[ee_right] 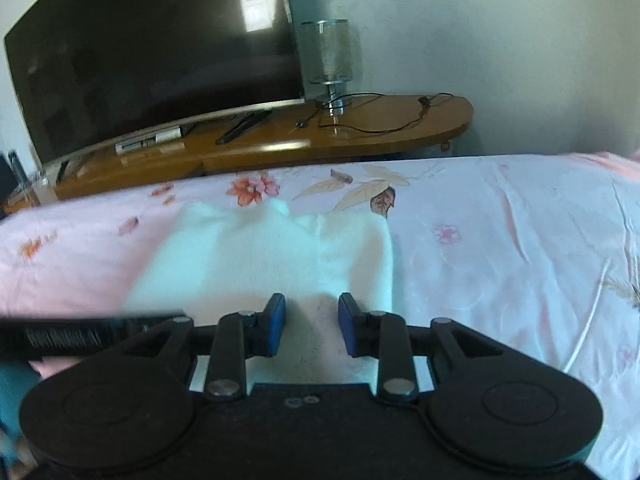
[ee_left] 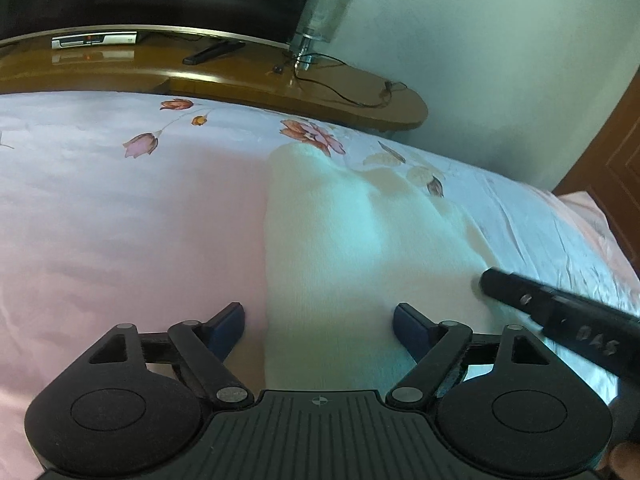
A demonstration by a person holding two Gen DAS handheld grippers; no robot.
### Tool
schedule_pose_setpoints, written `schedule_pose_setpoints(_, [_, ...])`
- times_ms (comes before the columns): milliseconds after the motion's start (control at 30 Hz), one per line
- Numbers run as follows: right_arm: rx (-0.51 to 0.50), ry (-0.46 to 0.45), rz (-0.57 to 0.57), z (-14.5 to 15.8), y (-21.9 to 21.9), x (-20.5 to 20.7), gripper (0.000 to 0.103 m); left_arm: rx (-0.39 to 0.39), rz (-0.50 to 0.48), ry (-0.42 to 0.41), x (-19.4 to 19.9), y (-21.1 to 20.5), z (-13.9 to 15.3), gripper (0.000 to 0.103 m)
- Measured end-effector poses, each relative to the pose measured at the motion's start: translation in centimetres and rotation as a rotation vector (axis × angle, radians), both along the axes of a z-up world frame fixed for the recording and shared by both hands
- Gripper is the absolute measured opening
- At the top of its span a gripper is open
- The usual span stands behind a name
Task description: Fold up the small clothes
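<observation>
A small white knitted garment (ee_left: 352,232) lies flat on the pink floral bedsheet (ee_left: 120,220), its far edge by the printed flowers. My left gripper (ee_left: 319,313) hovers over the garment's near left edge, blue pads wide apart and nothing pinched between them. In the right wrist view the same white garment (ee_right: 260,256) spreads ahead, and my right gripper (ee_right: 312,305) stands over its near part, jaws a little apart with only cloth showing below the gap. A black finger of the right gripper (ee_left: 520,298) rests low over the garment's right side. Part of the left gripper (ee_right: 80,334) enters from the left.
Beyond the bed runs a wooden console (ee_right: 280,148) with a large dark TV (ee_right: 152,60), a glass lamp (ee_right: 330,54), a remote (ee_right: 240,128), a set-top box (ee_left: 94,41) and cables. A brown door (ee_left: 616,176) stands at the right. The pale wall (ee_right: 500,40) is behind.
</observation>
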State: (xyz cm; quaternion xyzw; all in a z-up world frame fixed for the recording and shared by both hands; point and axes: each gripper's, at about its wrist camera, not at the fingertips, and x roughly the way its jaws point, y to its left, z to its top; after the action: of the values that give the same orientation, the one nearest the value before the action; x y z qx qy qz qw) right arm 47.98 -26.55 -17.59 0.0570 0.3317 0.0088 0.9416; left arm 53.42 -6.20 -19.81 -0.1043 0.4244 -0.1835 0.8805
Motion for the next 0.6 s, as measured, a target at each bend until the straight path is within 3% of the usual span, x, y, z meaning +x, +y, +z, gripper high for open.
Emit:
schedule_pose_setpoints(367, [0.009, -0.008, -0.003, 0.9, 0.0, -5.9, 0.036, 0.058, -0.053, -0.034, -3.4, 0.0, 1.3, 0.082])
schedule_pose_setpoints(467, [0.027, 0.005, 0.007, 0.7, 0.3, -7.5, 0.035, 0.056, -0.071, -0.024, -4.8, 0.2, 1.0, 0.082])
schedule_pose_setpoints(600, [-0.021, 0.040, 0.024, -0.4, 1.0, -9.1, 0.034, 0.064, -0.091, -0.006, -6.8, 0.6, -0.3, 0.082])
